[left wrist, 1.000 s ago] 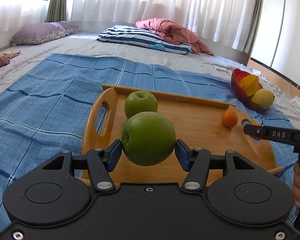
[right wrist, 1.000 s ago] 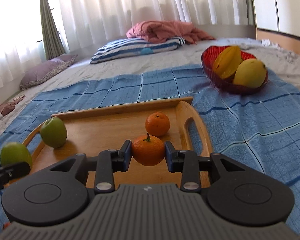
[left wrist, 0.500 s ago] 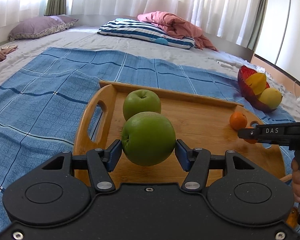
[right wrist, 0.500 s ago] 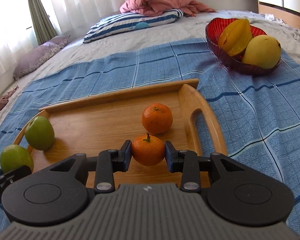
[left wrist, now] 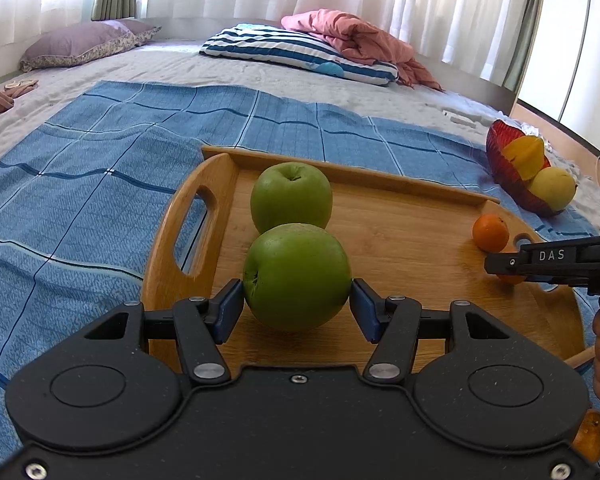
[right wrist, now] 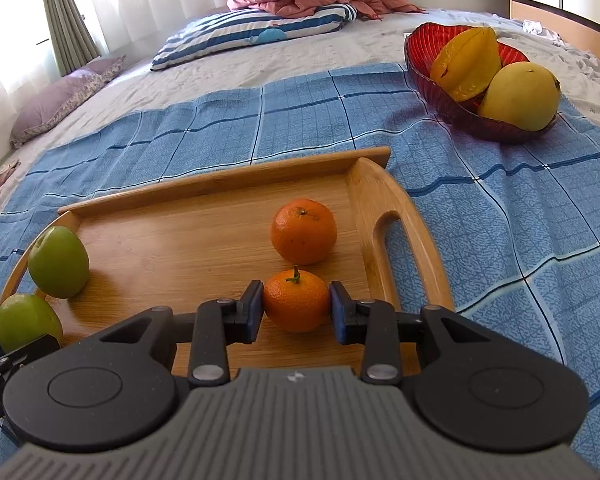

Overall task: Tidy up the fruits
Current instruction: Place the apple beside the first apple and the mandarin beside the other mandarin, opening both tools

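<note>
My left gripper [left wrist: 297,304] is shut on a green apple [left wrist: 297,276] and holds it low over the left part of the wooden tray [left wrist: 400,216], just in front of a second green apple [left wrist: 291,197]. My right gripper [right wrist: 297,312] is shut on a small orange with a stem [right wrist: 297,299], low over the tray's [right wrist: 188,240] right part, right behind another orange [right wrist: 303,230]. The right wrist view also shows both apples, the resting one [right wrist: 58,261] and the held one [right wrist: 25,320], at the left.
A red bowl [right wrist: 424,64] with a starfruit [right wrist: 468,63] and a yellow mango [right wrist: 520,95] stands to the tray's far right on the blue checked cloth [left wrist: 80,200]. Pillows [left wrist: 296,54] and a pink blanket lie further back on the bed.
Both grippers have moved forward and down over the tray, each still holding its fruit. The held apple now sits close to the resting apple, the held orange close to the other orange.
</note>
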`<state>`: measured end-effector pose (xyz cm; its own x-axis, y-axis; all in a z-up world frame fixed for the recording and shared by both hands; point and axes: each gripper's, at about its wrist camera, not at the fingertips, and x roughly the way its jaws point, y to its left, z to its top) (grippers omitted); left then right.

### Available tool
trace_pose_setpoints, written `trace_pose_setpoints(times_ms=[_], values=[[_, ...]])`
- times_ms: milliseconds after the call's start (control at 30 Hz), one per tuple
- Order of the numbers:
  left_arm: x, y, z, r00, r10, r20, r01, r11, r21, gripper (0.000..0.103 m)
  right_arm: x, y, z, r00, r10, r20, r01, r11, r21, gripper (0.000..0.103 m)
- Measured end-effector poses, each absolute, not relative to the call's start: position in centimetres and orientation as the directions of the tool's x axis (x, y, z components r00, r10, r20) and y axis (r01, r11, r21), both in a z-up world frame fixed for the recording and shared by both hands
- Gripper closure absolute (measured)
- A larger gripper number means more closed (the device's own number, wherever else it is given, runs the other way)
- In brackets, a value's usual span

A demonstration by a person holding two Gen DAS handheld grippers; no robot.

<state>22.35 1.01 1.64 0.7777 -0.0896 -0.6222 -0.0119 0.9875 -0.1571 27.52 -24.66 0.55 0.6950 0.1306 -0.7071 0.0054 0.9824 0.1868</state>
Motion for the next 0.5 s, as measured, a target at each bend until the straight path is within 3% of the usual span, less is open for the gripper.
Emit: trace_pose_setpoints(times_ms=[333,500], values=[[22.4,0.64,1.61,0.775,-0.082,-0.626,-0.002,0.991,-0.132,0.047,27.51,-24.21,0.49,0.693,0.111,-0.712,0.0,0.988,0.154,0.063],[22.52,0.57,1.64,0.772,-0.082,-0.631,-0.003,0.991,-0.132,0.047,27.47,-23.99,0.53,0.69,0.105,-0.716,-0.005,0.99,0.14,0.057]])
